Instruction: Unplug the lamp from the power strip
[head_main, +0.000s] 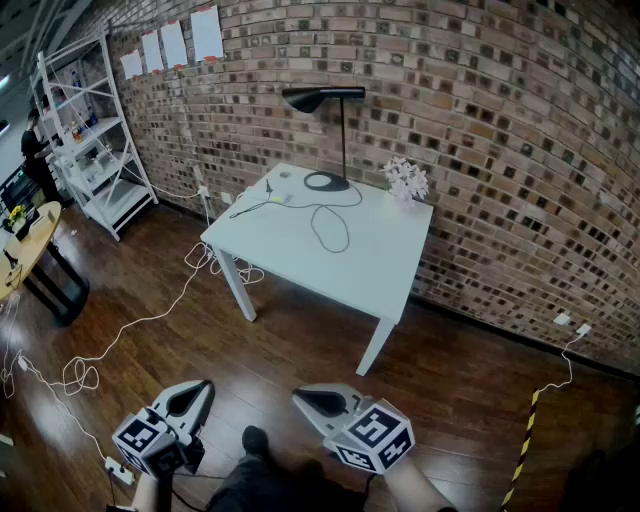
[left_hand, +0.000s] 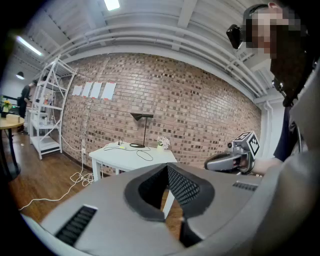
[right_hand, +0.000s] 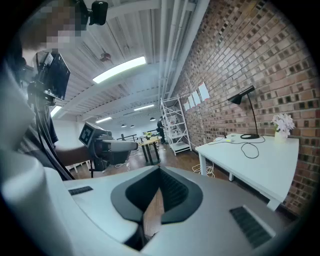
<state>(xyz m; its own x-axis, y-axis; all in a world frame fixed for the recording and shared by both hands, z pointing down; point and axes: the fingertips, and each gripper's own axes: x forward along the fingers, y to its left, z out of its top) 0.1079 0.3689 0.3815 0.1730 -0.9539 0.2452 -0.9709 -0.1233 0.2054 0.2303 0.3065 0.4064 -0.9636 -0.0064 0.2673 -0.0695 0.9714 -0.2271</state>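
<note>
A black desk lamp (head_main: 325, 98) stands at the back of a white table (head_main: 370, 265) against the brick wall. Its black cord (head_main: 330, 225) loops across the tabletop toward a small power strip (head_main: 277, 197) near the table's back left corner. Both grippers are held low, close to the person and far from the table. My left gripper (head_main: 197, 390) and my right gripper (head_main: 303, 398) are both shut with nothing in them. The left gripper view shows the lamp (left_hand: 142, 118) and table (left_hand: 131, 157) far ahead; in the right gripper view the lamp (right_hand: 244, 96) sits off to the right.
A vase of white flowers (head_main: 406, 180) stands beside the lamp. A white cable (head_main: 130, 330) trails from the table over the wooden floor. White shelves (head_main: 95, 140), a person (head_main: 35, 150) and a round wooden table (head_main: 25, 245) are at the left. Striped tape (head_main: 525, 440) marks the floor at the right.
</note>
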